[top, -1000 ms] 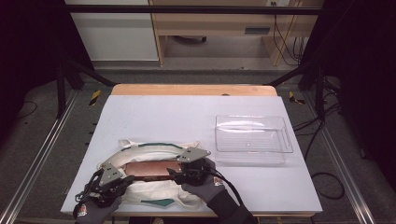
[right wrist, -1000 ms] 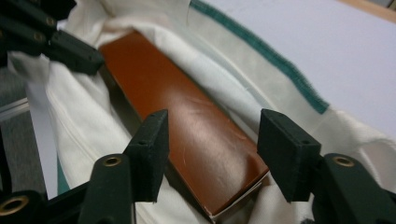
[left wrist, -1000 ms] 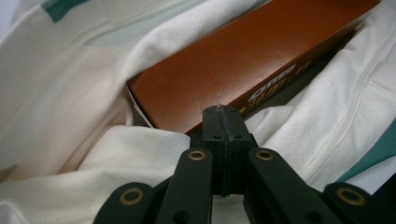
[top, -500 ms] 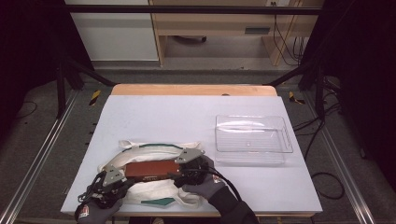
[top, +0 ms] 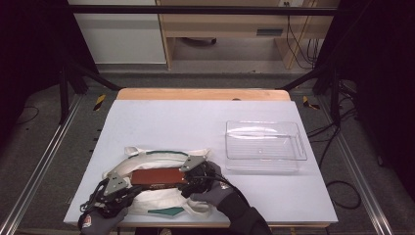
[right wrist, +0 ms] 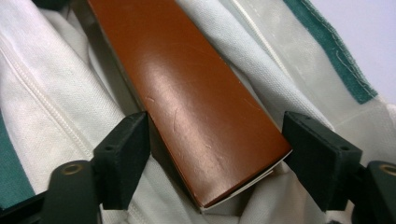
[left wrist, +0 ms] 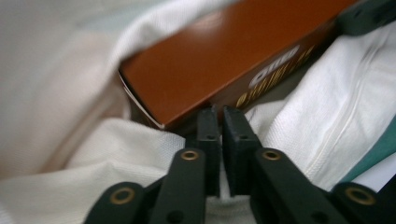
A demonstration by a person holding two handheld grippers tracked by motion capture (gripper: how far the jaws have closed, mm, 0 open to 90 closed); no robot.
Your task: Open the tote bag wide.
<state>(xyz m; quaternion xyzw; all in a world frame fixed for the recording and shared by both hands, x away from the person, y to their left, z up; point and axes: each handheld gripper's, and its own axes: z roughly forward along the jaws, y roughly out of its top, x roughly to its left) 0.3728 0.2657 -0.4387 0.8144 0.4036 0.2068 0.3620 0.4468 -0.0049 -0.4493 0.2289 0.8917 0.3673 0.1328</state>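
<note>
Two hand-held claws at a long, glossy red-brown cardboard box (top: 156, 176) lying in the mouth of a white cloth tote bag with green trim (top: 161, 155), near the front edge of a pale tabletop (top: 171, 117)

The right claw (right wrist: 217, 154) has just been opening; its jaws stand wide on either side of one end of the box, not pressing it. The left claw (left wrist: 220, 119) has also just been opening, its jaws a sliver apart at the bag's cloth just under the other end. The box looks light, stiff and slick, and likely to dent; its narrow sides near an end seem the best hold. Loose bag folds crowd it and could snag. A clear plastic tray (top: 264, 123) sits well apart to the right
</note>
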